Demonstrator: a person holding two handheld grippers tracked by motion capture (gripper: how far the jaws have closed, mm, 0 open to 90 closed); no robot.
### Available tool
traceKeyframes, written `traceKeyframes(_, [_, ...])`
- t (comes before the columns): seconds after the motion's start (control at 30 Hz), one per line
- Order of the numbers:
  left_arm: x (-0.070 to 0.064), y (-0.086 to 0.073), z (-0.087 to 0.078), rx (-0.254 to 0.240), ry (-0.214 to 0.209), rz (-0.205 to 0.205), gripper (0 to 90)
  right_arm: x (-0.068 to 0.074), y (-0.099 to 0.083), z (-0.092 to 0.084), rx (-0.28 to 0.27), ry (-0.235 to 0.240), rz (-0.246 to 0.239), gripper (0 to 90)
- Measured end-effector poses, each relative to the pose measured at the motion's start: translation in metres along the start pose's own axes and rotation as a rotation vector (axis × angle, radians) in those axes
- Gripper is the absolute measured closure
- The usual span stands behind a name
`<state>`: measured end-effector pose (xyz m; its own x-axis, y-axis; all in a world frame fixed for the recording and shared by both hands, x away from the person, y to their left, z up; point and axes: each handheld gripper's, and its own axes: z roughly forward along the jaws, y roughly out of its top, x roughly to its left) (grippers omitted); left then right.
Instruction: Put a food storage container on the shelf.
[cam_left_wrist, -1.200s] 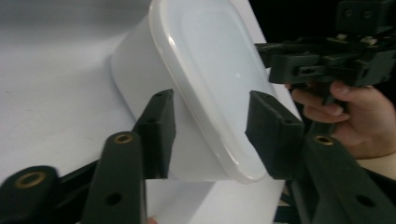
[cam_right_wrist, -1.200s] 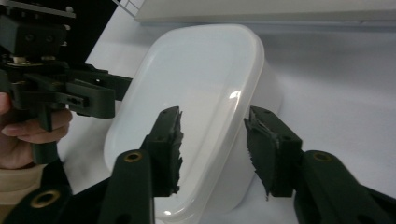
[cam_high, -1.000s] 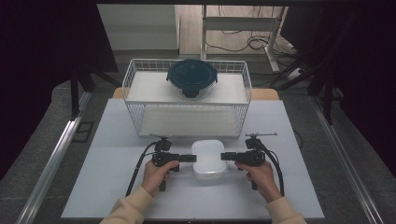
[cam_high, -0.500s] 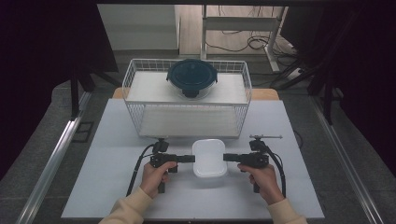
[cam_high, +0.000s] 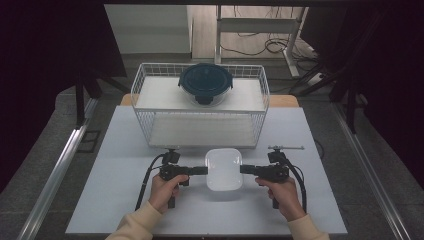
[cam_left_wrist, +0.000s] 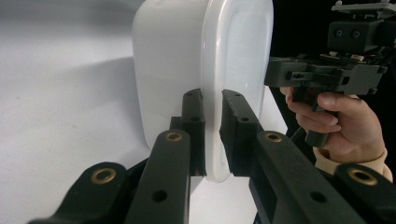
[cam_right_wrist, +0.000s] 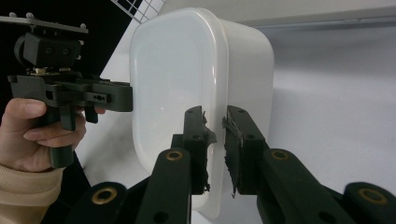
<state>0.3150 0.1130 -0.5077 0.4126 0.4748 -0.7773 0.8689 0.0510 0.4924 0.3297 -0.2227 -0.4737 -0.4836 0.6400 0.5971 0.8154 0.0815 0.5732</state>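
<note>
Between the two grippers, a white tub (cam_high: 224, 169) is held by its rim above the table (cam_high: 110, 170). The left gripper (cam_high: 203, 170) is clamped on the tub's left edge, the right gripper (cam_high: 245, 169) on the opposite edge. Beyond both grippers, a wire basket (cam_high: 145, 95) is seen with a dark lidded bowl (cam_high: 205, 83) on its upper shelf.
</note>
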Motion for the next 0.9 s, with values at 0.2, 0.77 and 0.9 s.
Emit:
traceKeyframes(0.2, [-0.008, 0.002, -0.007, -0.015, -0.004, 0.034, 80.7, 0.007, 0.002, -0.006, -0.018, 0.011, -0.031, 78.5])
traceKeyframes(0.77, [-0.049, 0.010, -0.039, -0.073, 0.031, 0.196, 80.3, 0.044, 0.009, -0.026, -0.094, 0.041, -0.153, 78.6])
traceKeyframes(0.9, [-0.054, 0.011, -0.044, -0.083, 0.032, 0.213, 80.3, 0.050, 0.010, -0.028, -0.109, 0.039, -0.175, 78.6])
